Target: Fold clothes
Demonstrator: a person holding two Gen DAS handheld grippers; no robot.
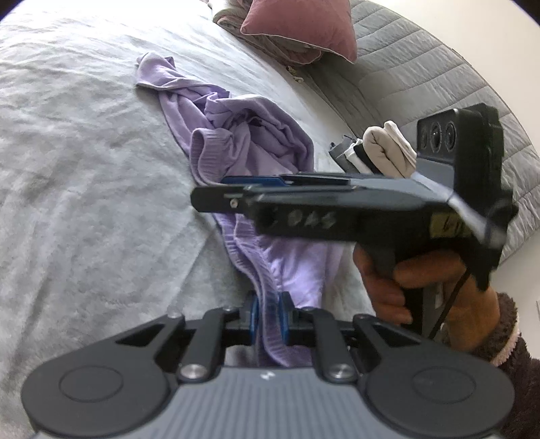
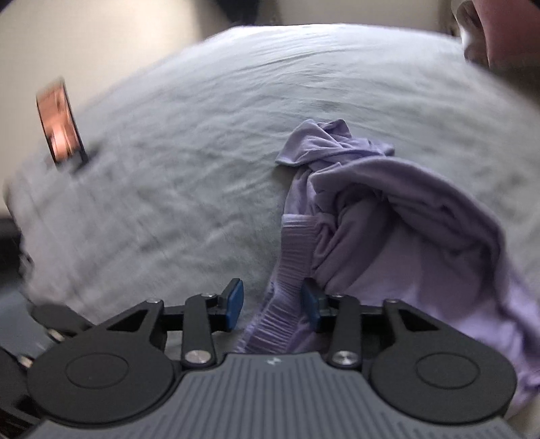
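Lilac garment (image 1: 256, 135) lies crumpled on the pale grey bed (image 1: 84, 152), its ribbed hem trailing toward both tools. Left tool (image 1: 269, 315) has its blue pads pinched tight on that ribbed hem. Right tool (image 2: 271, 305) stands partly open — the hem runs between its pads and lies against the right one, clear of the left, so nothing is clamped there. From the left wrist view, a hand (image 1: 422, 287) grips the right tool's handle. Maroon pillow (image 1: 300, 27) sits at the bed's far edge.
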